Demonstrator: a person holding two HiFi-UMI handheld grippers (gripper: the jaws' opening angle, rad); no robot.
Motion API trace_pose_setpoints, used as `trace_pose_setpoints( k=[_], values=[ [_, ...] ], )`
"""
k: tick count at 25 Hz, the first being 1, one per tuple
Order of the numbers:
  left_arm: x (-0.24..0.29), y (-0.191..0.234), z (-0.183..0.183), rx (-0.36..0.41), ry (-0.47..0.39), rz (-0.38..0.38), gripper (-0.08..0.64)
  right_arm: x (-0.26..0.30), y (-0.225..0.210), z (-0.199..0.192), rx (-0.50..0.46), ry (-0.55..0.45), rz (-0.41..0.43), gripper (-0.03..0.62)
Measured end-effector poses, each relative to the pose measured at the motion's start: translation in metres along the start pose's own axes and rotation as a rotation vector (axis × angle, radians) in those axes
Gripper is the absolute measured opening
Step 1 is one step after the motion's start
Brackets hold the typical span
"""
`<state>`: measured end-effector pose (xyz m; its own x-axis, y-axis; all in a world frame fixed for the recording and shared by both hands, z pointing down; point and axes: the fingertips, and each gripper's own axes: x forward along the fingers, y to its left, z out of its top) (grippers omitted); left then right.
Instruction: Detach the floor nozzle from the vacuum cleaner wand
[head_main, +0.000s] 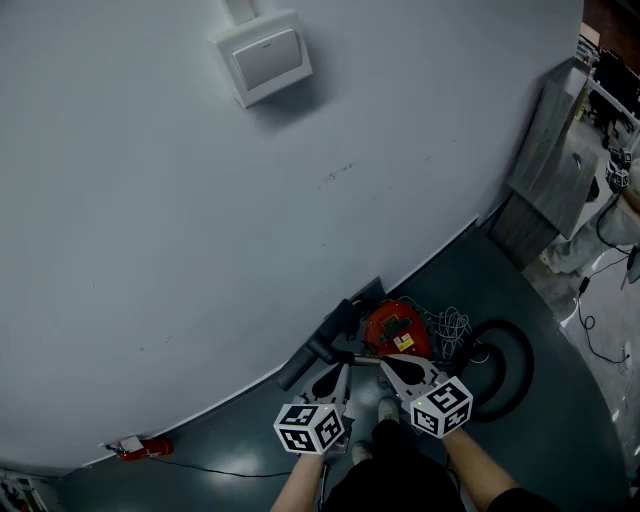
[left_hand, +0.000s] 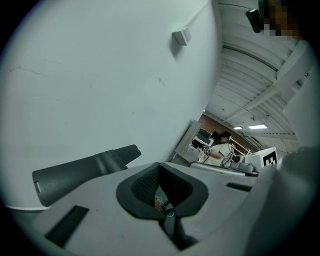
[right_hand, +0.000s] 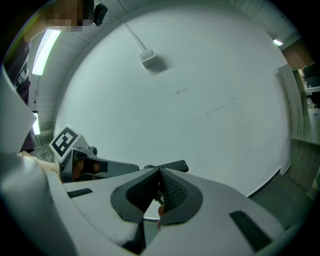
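down by the foot of the pale wall (head_main: 200, 250), the floor nozzle (left_hand: 82, 172) lay just ahead and to the left of the left hand-held gripper (left_hand: 160, 167). it was a long, flat, dark grey piece with a matte surface, broad at one end and stepped narrower toward the other. a short silvery wand (head_main: 362, 358) ran across at the tips of both tools, from the nozzle toward the red vacuum cleaner (head_main: 395, 328). the cleaner sat just beyond the right hand-held gripper (right_hand: 160, 172), and a black hose (head_main: 527, 365) looped off to that gripper's right. the left hand-held gripper's jaws were drawn together, their ribbed dark pads meeting at the tips; i could not make out anything pinched there. the right hand-held gripper's jaws were likewise closed tip to tip, and the nozzle's dark end showed just past them.
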<state>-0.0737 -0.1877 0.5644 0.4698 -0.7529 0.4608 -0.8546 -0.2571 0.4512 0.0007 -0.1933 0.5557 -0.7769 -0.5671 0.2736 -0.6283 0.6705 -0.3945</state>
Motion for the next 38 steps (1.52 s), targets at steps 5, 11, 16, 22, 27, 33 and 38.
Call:
trace_pose_setpoints(
  k=[5,11,16,22,27,33,38],
  values=[
    [-0.004,0.001,-0.002,-0.014,0.001,0.029,0.003,0.005,-0.002,-0.001,0.004,0.016,0.025,0.018],
    [-0.004,0.008,-0.011,-0.032,0.007,0.072,0.003,0.009,-0.003,-0.010,-0.014,0.040,0.033,0.018],
    [-0.003,0.027,-0.028,-0.109,0.010,0.143,0.006,0.023,-0.002,-0.028,-0.076,0.077,0.069,0.020],
    [0.006,0.040,-0.047,-0.206,0.025,0.168,0.101,0.042,-0.005,-0.062,-0.223,0.161,0.102,0.023],
    [0.020,0.055,-0.051,-0.298,0.024,0.184,0.141,0.061,-0.008,-0.096,-0.414,0.256,0.125,0.085],
    [0.035,0.067,-0.055,-0.383,0.041,0.169,0.201,0.083,-0.015,-0.126,-0.536,0.318,0.129,0.151],
    [0.053,0.070,-0.057,-0.415,0.056,0.153,0.213,0.101,-0.018,-0.137,-0.576,0.338,0.136,0.169]
  ],
)
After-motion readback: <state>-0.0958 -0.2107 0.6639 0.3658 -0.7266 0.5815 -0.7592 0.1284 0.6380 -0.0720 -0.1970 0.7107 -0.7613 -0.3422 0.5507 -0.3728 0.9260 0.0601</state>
